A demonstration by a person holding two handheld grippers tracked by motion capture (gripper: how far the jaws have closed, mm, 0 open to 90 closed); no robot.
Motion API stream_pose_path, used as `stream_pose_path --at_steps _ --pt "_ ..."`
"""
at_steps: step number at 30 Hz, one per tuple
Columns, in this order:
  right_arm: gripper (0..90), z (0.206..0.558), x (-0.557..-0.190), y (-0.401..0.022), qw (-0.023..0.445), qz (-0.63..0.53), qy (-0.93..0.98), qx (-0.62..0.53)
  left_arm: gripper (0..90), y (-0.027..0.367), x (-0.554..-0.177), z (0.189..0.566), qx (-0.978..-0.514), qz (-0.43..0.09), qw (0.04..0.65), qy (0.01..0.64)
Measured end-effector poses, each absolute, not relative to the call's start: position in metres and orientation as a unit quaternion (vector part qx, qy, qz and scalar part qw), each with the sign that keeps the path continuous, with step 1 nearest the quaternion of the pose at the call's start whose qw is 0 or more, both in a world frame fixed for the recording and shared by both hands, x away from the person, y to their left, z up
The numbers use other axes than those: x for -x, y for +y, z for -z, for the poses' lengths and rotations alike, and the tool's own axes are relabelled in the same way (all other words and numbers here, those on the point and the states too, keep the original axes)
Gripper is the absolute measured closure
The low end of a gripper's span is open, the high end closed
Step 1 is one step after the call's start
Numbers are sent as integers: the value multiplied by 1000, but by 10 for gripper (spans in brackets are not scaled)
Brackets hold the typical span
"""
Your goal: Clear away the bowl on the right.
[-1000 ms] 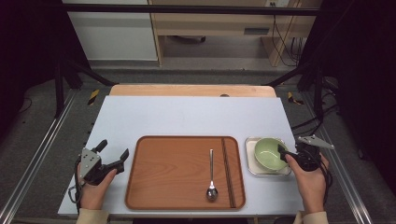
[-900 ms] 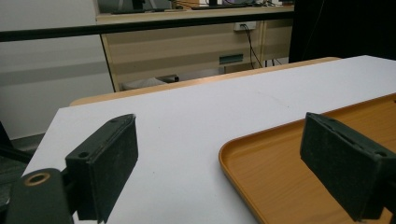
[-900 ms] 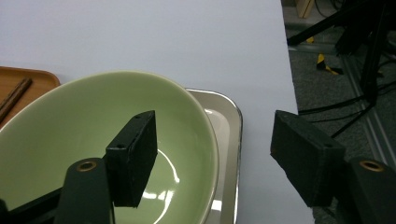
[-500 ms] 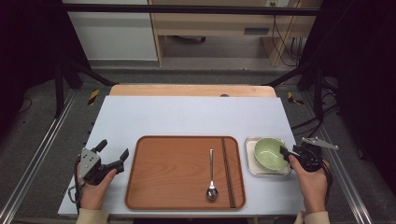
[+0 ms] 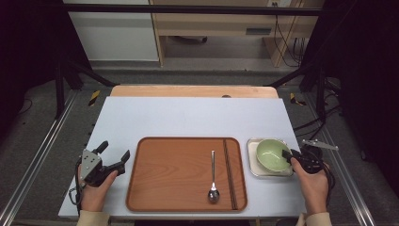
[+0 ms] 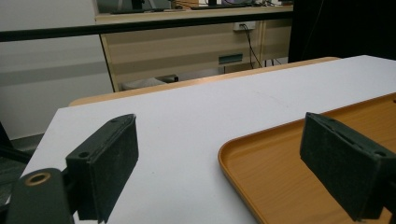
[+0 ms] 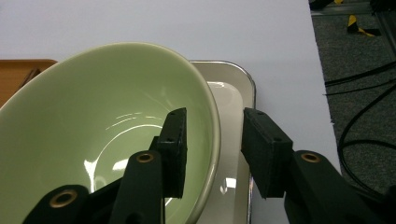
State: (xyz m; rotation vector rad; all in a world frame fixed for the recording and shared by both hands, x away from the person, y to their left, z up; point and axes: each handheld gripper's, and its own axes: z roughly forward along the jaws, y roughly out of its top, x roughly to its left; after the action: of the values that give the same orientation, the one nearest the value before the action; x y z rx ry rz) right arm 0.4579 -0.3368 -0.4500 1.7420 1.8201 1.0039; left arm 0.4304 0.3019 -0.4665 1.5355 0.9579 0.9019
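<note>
Straddling the rim of the green bowl [image 7: 107,135], the right gripper [image 7: 212,149] is being closed: one jaw is inside the bowl, the other outside its wall, and a gap is still being left on the outer side, so nothing is gripped yet. The bowl is sitting in the small metal tray [image 5: 252,165], just ahead of this claw. Judged from this, the grasp step is in hand; next, the pinch is to be finished before lifting. The left gripper [image 5: 113,161] is being held open, empty, beside the wooden tray [image 5: 179,188].
</note>
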Motion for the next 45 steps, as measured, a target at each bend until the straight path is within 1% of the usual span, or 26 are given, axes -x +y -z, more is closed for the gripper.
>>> stream_pose_path --at_steps 11,18,25,38,43,45 --pt "684 452 -460 -335 206 -356 656 -633 113 301 -431 467 -645 -377 529 401" --pt "740 453 -461 -335 203 -347 654 -640 113 300 -431 467 -646 -377 529 400" --pt "828 451 -462 -332 203 -350 656 -637 114 300 -431 467 -647 -377 528 400" --pt "833 448 -461 -333 184 -364 641 -650 116 300 -431 467 -647 -378 528 400" --pt "829 446 -460 -334 195 -372 642 -641 115 300 -431 467 -647 -378 528 399" --pt "833 444 -459 -334 189 -379 637 -644 115 300 -431 467 -647 -378 528 400"
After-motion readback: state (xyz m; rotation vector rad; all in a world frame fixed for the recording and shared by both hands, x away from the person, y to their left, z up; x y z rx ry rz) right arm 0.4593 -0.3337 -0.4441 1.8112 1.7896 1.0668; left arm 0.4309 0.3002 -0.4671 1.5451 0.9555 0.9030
